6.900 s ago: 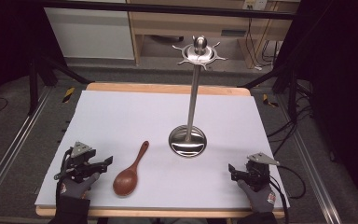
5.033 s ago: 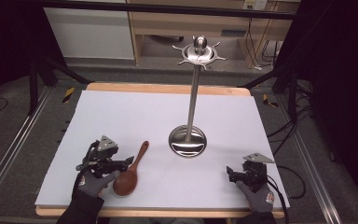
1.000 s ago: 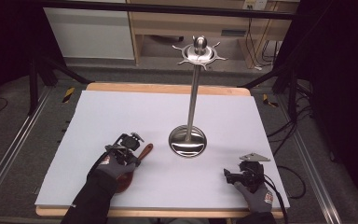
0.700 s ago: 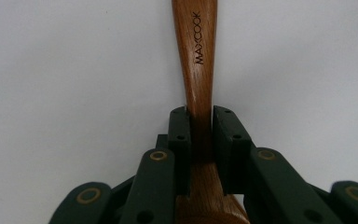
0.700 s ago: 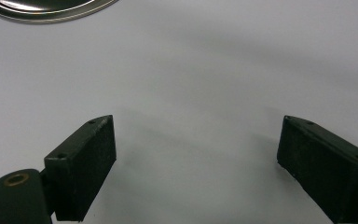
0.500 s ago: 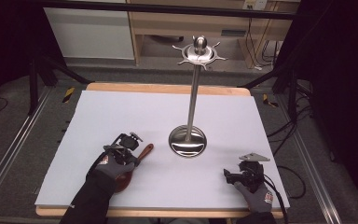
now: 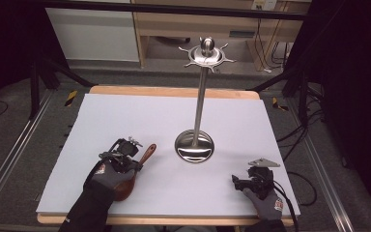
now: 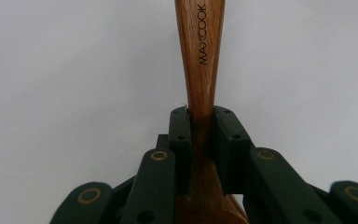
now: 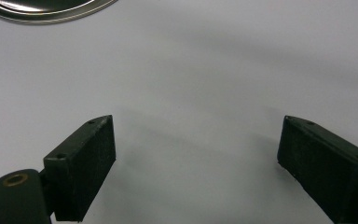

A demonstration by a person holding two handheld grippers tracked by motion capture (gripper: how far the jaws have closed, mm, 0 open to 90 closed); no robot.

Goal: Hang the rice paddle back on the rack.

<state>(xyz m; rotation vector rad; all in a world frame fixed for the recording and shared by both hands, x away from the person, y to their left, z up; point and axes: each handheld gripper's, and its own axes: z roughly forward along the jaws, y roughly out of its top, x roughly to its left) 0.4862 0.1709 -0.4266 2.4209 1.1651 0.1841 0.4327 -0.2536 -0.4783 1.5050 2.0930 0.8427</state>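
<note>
A: Entry. My left gripper (image 8: 200,116) is clamped on the wooden spoon (image 8: 199,51) at the narrow neck of the handle, just above where it swells toward the bowl. Both pads sit flush against the wood in the left gripper view.

B: Where does the spoon lie?

A: Flat on the white table cover (image 7: 125,116), near the front left, handle tip pointing toward the steel stand (image 7: 195,145). The bowl is under my hand in the high view.

B: Handling?

A: My judgement: light, rigid, will not flex or crush. The finish looks smooth, so it may slip or swivel between the pads. Holding so near the bowl puts the grip close to the heavy end, so the long handle should droop little on lifting.

B: Other side?

A: My right gripper (image 9: 196,154) rests near the front right, jaws wide apart, holding nothing; the stand's base rim is beyond it
</note>
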